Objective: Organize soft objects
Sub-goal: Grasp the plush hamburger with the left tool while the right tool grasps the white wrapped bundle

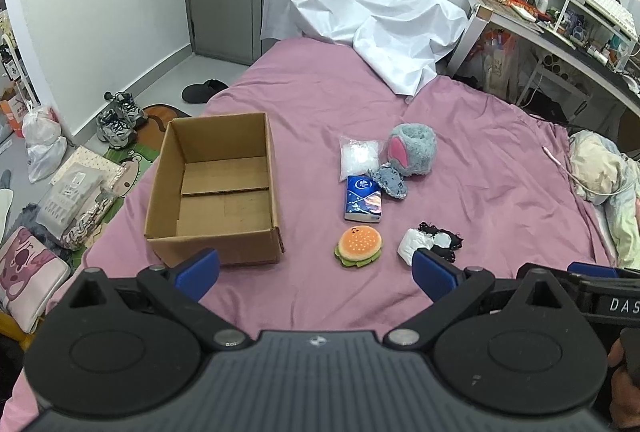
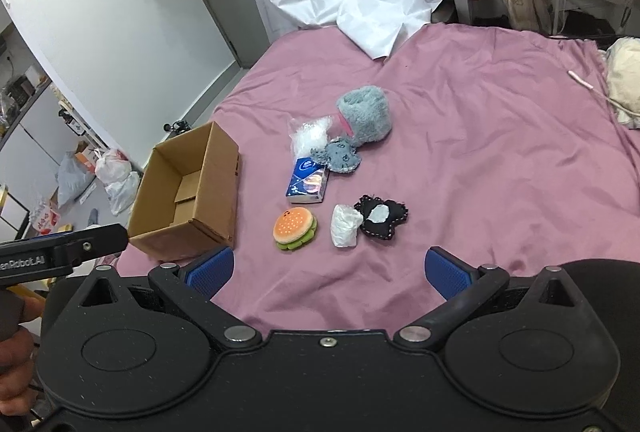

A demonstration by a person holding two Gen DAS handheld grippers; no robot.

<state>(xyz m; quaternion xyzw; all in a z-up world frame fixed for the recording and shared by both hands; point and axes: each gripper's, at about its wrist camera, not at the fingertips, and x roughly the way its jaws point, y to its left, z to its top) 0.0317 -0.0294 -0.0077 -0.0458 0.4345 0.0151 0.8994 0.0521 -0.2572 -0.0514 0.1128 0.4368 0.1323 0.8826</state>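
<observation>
- Just ahead of my right tongs [image 2: 327, 272], jaws spread wide and holding nothing, lies the white wad [image 2: 345, 225], its long axis running away from me, touching the black star pillow [image 2: 384, 218] to its right.
- Slightly left of that sits the burger plush [image 2: 295, 229], round, with no real axis; it lies almost centred before my left tongs [image 1: 316, 270], also wide open and empty.
- Further out, the tissue pack [image 2: 307, 185] points away from me.
- Beyond it, the clear bag [image 2: 310, 136], small grey plush [image 2: 340, 156] and grey fuzzy toy [image 2: 366, 114] cluster together.
- Far left, the cardboard box [image 1: 160, 192] stands open, nearer my left tongs; I judge the burger goes first.
</observation>
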